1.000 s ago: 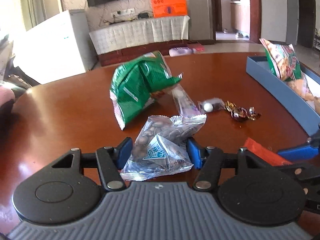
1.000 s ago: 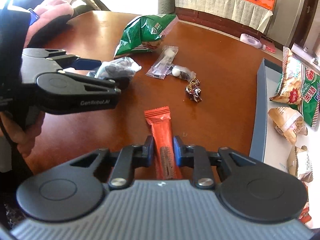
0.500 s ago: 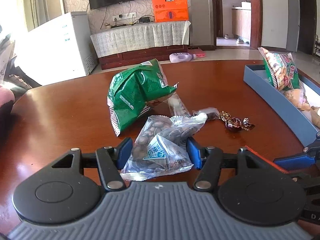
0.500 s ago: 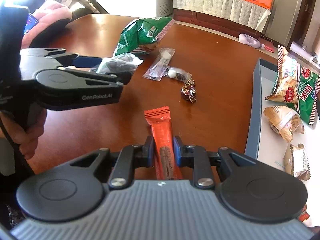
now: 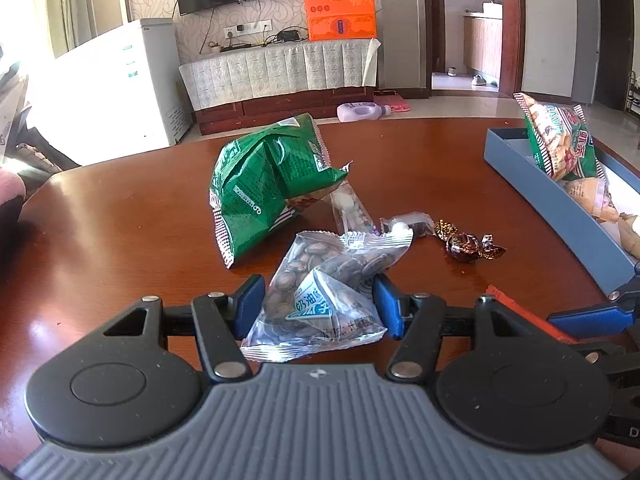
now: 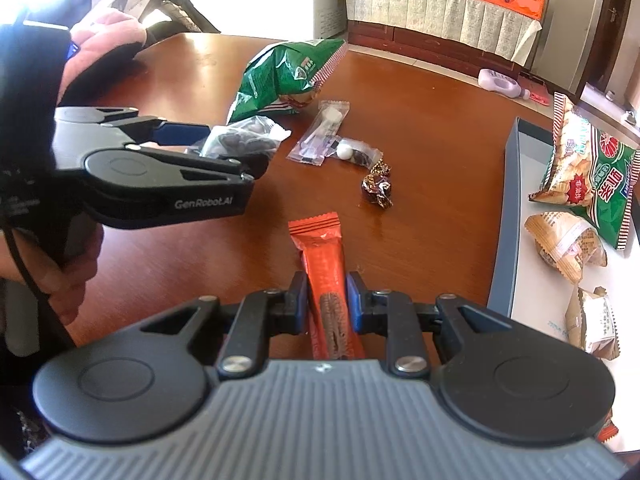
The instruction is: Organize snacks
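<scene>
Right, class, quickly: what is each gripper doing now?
Left gripper: shut on the clear seed packet.
Right gripper: shut on the orange snack bar.

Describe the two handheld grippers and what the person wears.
Both the left gripper and the right gripper have a grey ribbed body, two black round discs, black linkage arms with silver rivets, and blue fingers. The right wrist view shows white "GenRobot.AI" lettering on the left one's side, a thin black cord below it and a dark sleeve above it.

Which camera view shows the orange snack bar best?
The right wrist view: the orange snack bar lies full length, clamped in the right hand-held gripper. The left wrist view shows only its edge behind the left hand-held gripper.
</scene>
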The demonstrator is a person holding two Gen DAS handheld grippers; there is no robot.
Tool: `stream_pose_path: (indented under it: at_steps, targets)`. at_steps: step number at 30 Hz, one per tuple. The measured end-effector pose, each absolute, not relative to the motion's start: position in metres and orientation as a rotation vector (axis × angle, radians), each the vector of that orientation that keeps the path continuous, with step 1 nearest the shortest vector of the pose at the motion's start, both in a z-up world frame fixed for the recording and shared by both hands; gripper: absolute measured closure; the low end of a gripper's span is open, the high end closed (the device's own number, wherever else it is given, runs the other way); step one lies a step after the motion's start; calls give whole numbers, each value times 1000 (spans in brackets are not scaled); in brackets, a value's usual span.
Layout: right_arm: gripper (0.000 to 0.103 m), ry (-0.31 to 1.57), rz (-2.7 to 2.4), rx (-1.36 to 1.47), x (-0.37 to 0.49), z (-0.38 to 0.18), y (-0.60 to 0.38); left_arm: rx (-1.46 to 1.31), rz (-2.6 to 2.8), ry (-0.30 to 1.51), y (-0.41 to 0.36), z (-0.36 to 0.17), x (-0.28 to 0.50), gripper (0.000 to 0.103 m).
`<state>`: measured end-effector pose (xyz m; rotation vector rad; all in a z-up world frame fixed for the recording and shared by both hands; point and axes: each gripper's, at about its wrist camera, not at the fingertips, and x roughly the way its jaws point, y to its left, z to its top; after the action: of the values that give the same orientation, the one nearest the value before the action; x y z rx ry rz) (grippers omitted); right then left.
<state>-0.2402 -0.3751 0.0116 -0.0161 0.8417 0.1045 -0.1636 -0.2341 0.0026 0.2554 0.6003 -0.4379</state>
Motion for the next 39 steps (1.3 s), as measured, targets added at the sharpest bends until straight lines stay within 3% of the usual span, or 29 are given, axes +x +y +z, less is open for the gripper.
stream_pose_path:
  at_steps: [39]
  targets:
    - [79,743,94,47,-257,38,-391,238,-478,586,-256,19,-177,37]
